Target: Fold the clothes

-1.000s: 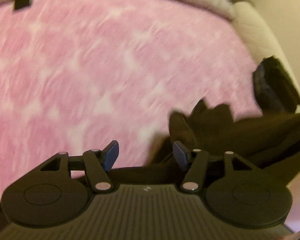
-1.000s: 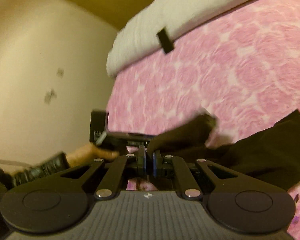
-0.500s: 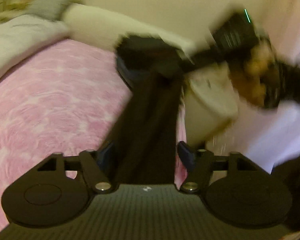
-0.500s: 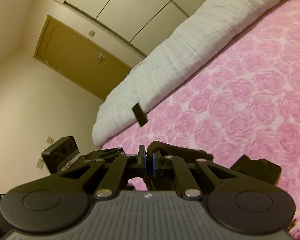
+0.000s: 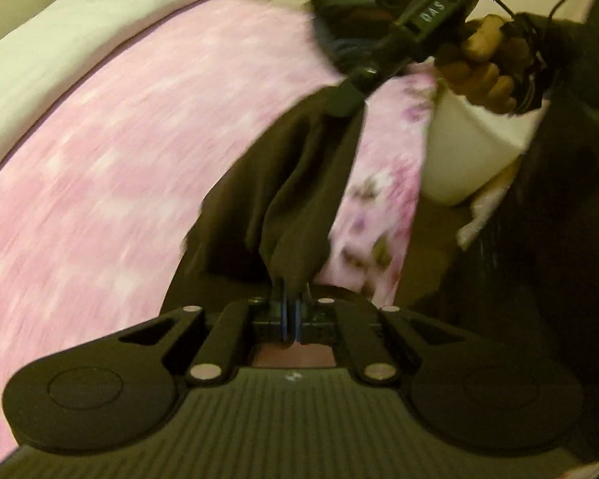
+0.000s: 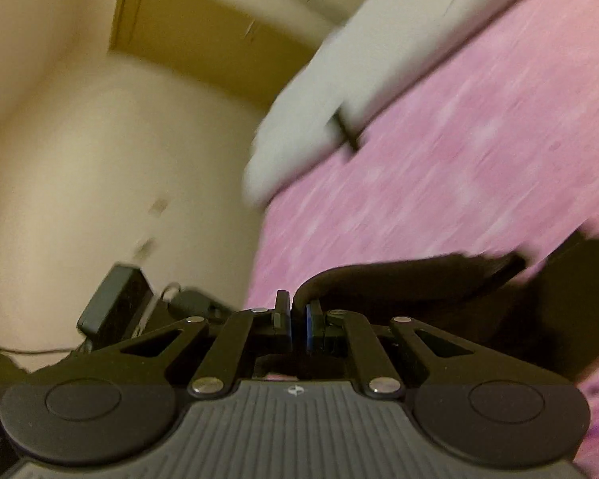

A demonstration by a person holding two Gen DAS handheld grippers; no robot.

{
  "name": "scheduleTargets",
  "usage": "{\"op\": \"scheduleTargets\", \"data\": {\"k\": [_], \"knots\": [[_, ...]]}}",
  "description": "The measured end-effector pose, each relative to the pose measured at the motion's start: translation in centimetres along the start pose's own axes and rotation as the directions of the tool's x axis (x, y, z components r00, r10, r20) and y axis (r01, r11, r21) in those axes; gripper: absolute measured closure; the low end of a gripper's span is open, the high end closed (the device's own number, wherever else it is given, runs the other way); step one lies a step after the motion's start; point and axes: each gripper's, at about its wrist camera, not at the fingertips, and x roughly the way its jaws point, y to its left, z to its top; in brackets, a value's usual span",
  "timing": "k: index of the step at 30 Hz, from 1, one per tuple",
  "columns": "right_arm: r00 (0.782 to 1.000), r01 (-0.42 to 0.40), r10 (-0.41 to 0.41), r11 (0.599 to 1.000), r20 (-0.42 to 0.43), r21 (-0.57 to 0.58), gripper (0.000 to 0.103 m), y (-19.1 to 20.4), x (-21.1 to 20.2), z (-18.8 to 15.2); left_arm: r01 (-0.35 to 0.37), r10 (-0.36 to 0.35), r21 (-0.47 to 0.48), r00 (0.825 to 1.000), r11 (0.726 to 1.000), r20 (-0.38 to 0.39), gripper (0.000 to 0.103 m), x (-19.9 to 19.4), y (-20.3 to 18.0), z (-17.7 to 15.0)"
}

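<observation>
- Left gripper (image 5: 290, 311) was clenched on a gathered edge of the dark brown soft fabric garment (image 5: 299, 183); cloth bunched right at the blue pads.
- Garment stretched taut from the left gripper up to the right gripper (image 5: 349, 97), lifted over the near-right corner of the pink rose-patterned bedspread (image 5: 112, 167).
- Right gripper's jaws were opening; in the right wrist view (image 6: 298, 325) a thin fold of the garment (image 6: 411, 283) ran between the pads, apparently still pinched.
- Person's right hand (image 5: 483, 68) wrapped the right gripper's handle, off the bed's right edge.
- Rest of the garment drooped onto the bedspread (image 6: 459, 167) to the right in the right wrist view.
- White quilted duvet (image 5: 40, 64) lay rolled along the far bed edge, small black tag (image 6: 347, 131) on it.
- Wide bare bedspread to the left was free.
- Cream wall (image 6: 80, 139) and brown wooden door (image 6: 187, 36) beyond the bed end; both views blurred.
</observation>
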Motion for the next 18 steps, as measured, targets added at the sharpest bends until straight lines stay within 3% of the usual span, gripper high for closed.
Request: {"op": "scheduleTargets", "data": {"k": [3,6,7,9,12,15,16,18], "knots": [[0.983,-0.085,0.081,0.996,-0.168,-0.02,0.08,0.8,4.8,-0.4,-0.118,0.11,-0.137,0.992,0.984,-0.064,0.103,-4.3,-0.1,-5.0],[0.963,-0.124,0.098,0.989,-0.253,-0.086,0.072,1.4,7.7,0.4,-0.236,0.211,-0.266,0.97,0.935,-0.121,0.103,-7.7,0.4,-9.8],[0.96,-0.109,0.069,0.985,-0.27,-0.134,0.069,1.4,8.4,0.8,-0.278,0.245,-0.298,0.959,0.913,-0.141,0.103,-8.6,0.9,-11.4],[0.953,-0.022,-0.063,0.961,-0.295,-0.275,0.061,1.1,10.1,1.4,-0.358,0.314,-0.374,0.933,0.856,-0.174,0.103,-10.2,2.0,-15.0],[0.912,0.129,-0.302,0.853,-0.277,-0.507,0.059,-0.4,13.3,1.4,-0.41,0.356,-0.463,0.912,0.786,-0.202,0.103,-10.9,3.8,-19.4],[0.849,0.224,-0.462,0.755,-0.258,-0.617,0.059,-2.9,16.6,1.7,-0.373,0.349,-0.563,0.924,0.737,-0.155,0.103,-9.7,6.5,-22.4],[0.83,0.24,-0.493,0.738,-0.261,-0.631,0.059,-3.7,17.7,1.7,-0.344,0.341,-0.597,0.932,0.724,-0.124,0.103,-8.9,7.4,-22.8],[0.813,0.261,-0.524,0.718,-0.254,-0.646,0.059,-4.3,18.6,2.2,-0.287,0.322,-0.644,0.944,0.709,-0.066,0.099,-6.7,9.0,-23.4]]}}
